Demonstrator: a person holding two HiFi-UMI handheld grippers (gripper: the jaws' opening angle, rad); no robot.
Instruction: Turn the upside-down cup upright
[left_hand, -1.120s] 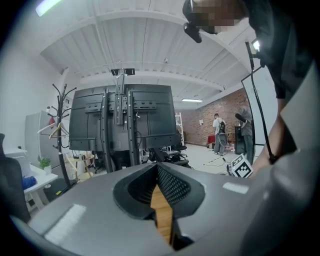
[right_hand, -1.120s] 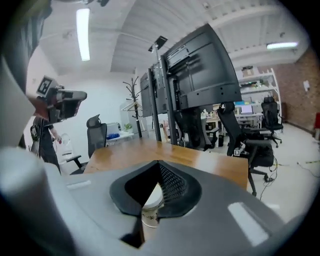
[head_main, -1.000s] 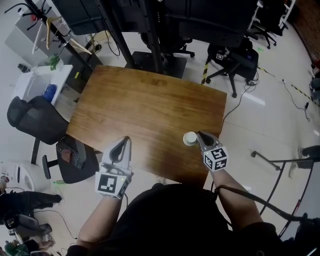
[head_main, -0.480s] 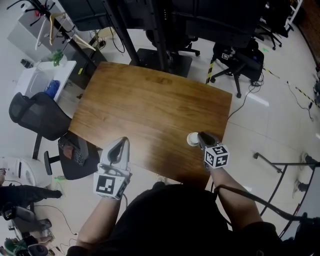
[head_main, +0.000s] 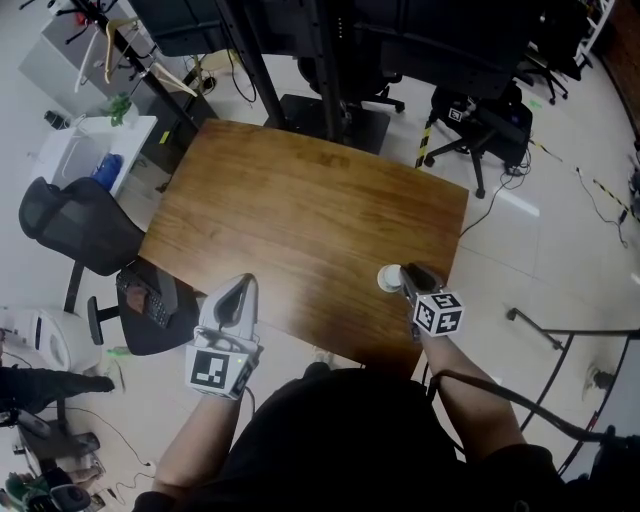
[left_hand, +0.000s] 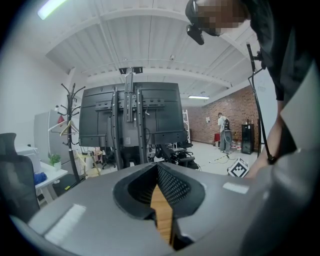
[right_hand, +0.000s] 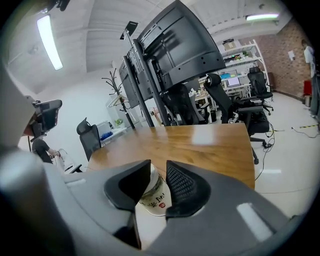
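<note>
My right gripper (head_main: 406, 273) has just been opening, jaws slack around the paper cup (right_hand: 156, 198) on the surface (head_main: 300, 210). I judge it released, though I can't tell whether it's upright. My left gripper (head_main: 238, 291) is closed and empty.

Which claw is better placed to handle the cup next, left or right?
Right. The right claw has the cup between its jaws, which have just been opening. The left claw is shut, empty, and far off to the cup's left.

The left gripper (head_main: 249, 280) sits at 7 o'clock, jaws together. The right gripper (head_main: 406, 271), at 4 o'clock, has just been opening its jaws, loose around the cup (head_main: 389, 278).
</note>
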